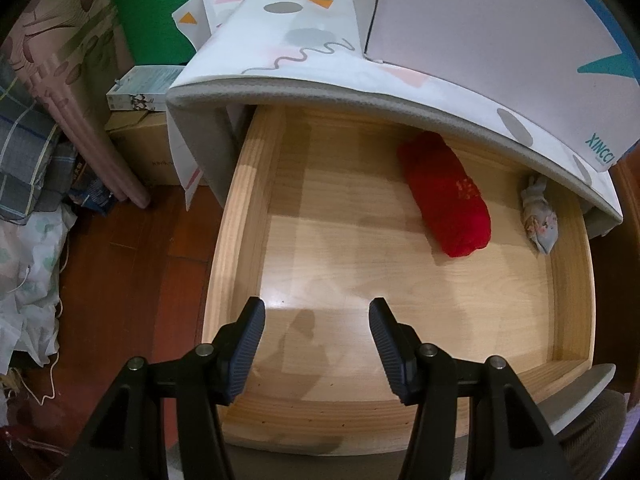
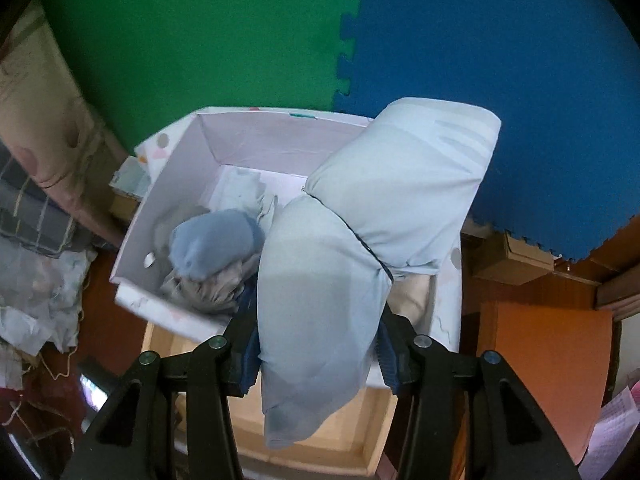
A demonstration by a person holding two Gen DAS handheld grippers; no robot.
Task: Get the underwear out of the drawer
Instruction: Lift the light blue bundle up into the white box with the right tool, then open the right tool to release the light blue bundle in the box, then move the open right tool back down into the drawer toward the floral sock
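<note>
The wooden drawer (image 1: 240, 216) stands pulled open under the patterned table top. In it lie a rolled red garment (image 1: 444, 196) at the back right and a small pale floral bundle (image 1: 538, 216) by the right wall. My left gripper (image 1: 316, 316) is open and empty above the drawer's front part. My right gripper (image 2: 316, 344) is shut on a rolled light blue underwear piece (image 2: 344, 264), held above a white box (image 2: 176, 184) that contains a grey-blue roll (image 2: 216, 240) and other folded clothes. The drawer (image 2: 360, 432) shows below the right gripper.
A white patterned box (image 1: 500, 32) stands on the table top above the drawer. Cardboard boxes (image 1: 140, 148), bags and fabric piles (image 1: 28, 240) crowd the wooden floor at the left. Green and blue foam mats (image 2: 480, 40) cover the wall behind.
</note>
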